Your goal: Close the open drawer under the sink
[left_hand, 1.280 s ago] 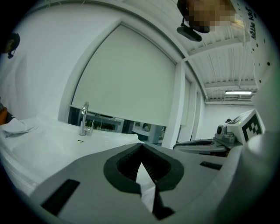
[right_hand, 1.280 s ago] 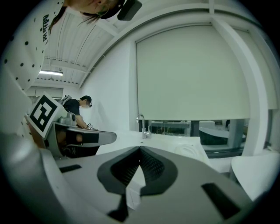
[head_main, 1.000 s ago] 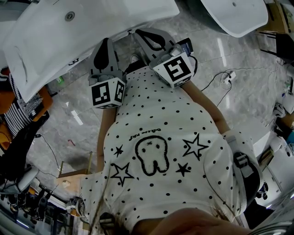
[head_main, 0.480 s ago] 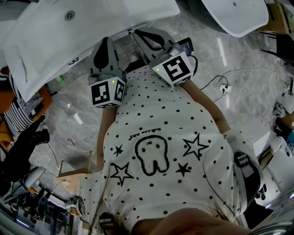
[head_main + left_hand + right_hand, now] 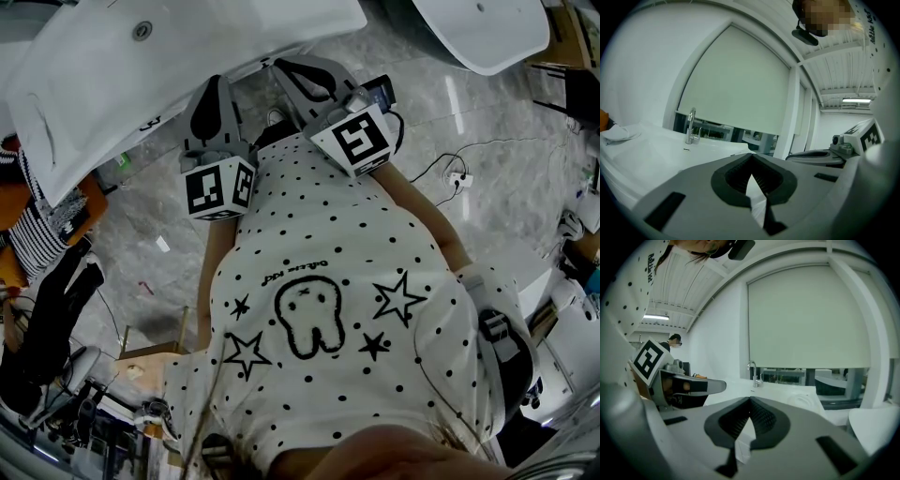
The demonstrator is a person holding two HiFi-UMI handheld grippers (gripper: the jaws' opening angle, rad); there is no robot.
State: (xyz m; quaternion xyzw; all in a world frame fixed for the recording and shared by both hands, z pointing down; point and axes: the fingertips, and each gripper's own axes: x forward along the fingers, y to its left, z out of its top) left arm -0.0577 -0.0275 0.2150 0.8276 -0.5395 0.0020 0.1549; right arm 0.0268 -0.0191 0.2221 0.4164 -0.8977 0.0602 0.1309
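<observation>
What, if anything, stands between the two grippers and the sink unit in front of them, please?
Nothing visible does. The left gripper and right gripper, both shut and empty, point at the white sink with only open air between. The drawer under it shows in no view, so its path cannot be judged.

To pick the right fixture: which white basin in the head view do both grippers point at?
The large sink at upper left: left gripper and right gripper aim at its edge; the upper-right basin sits aside.

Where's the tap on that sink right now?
In the left gripper view the tap stands left of centre, at the far edge of the white sink, just below the window blind.
</observation>
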